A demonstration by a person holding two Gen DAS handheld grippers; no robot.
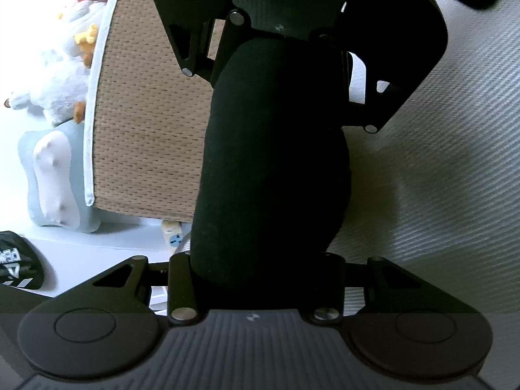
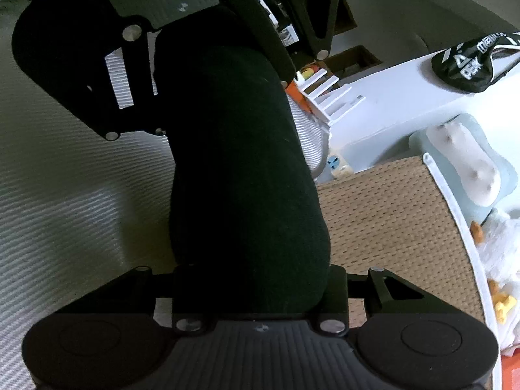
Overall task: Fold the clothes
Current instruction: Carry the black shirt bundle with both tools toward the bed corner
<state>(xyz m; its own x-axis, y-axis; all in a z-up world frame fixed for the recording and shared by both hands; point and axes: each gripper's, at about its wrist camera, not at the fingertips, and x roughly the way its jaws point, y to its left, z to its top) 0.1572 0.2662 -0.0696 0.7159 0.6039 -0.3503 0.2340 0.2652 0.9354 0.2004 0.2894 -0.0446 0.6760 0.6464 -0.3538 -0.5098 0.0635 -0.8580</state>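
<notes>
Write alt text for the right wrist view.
A rolled dark garment stretches between the right tongs below and the left tongs opposite. Behind: grey ribbed bedding, a tan woven mat and a white plush toy.

The dark garment (image 1: 273, 149) is a soft, matt, felt-like cloth, rolled thick. It lies on a white ribbed bedsheet (image 1: 448, 169) with a raised woven texture. The tan mat (image 1: 146, 123) looks like coarse open-weave fabric, edged in smooth white piping. The gripper bodies are matt black plastic with shiny metal pins; the left gripper (image 1: 260, 292) has a ribbed grey pad. The plush toy (image 1: 61, 74) is fluffy. The black bag (image 2: 471, 65) looks glossy.
</notes>
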